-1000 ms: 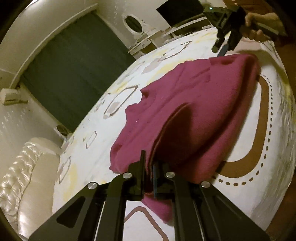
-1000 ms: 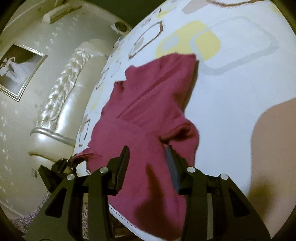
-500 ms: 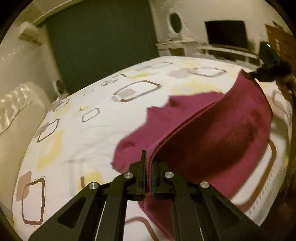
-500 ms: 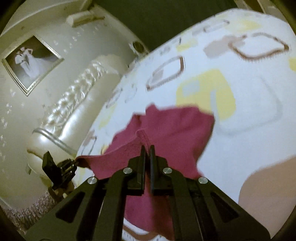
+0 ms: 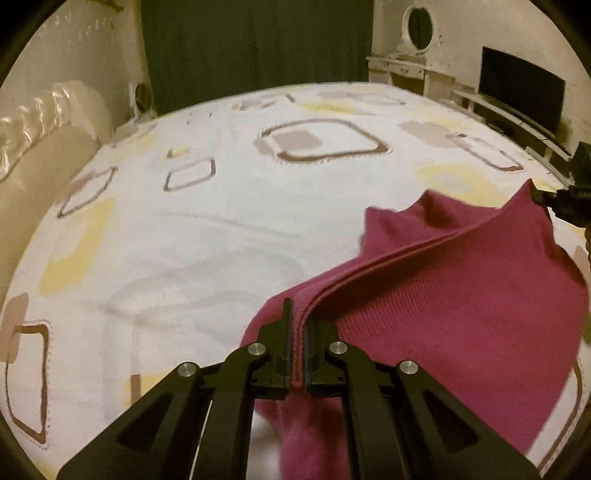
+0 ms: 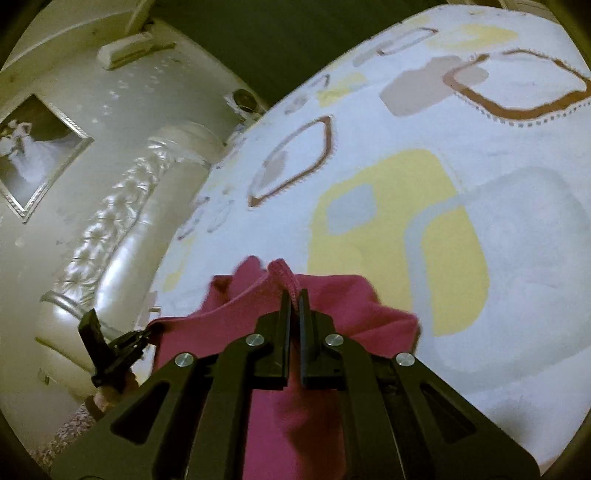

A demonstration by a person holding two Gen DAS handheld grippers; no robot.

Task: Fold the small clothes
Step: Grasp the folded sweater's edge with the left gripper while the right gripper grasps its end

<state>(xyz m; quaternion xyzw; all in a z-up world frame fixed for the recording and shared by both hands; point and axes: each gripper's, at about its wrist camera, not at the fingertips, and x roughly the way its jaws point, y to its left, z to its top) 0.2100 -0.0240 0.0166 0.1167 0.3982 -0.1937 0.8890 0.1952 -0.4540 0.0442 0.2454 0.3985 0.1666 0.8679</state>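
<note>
We see the bed [image 5: 207,236] filling most of both views, its white cover printed with brown, yellow and grey rounded squares. At 9 o'clock in the left wrist view, and again at 9 o'clock in the right wrist view, stands the padded cream headboard [image 6: 110,236]. A dark curtain [image 5: 255,48] hangs at 12 o'clock behind the bed in the left wrist view, with a dark screen [image 5: 521,92] at 2 o'clock and a round mirror [image 5: 419,26] at 1 o'clock. A framed picture [image 6: 33,147] hangs on the wall at 10 o'clock in the right wrist view. The magenta sweater [image 5: 461,295] lies over the near part of the bed between 3 and 6 o'clock in the left wrist view, its ribbed edge stretched taut between both claws. The left gripper [image 5: 295,332] is clenched on that ribbed edge, which runs between its fingers. The right gripper [image 6: 293,306] is clenched on a fold of the same edge, which pokes up just above its fingertips; its jaws have just been closing with the cloth between them. Each claw appears small at the other view's edge.
</note>
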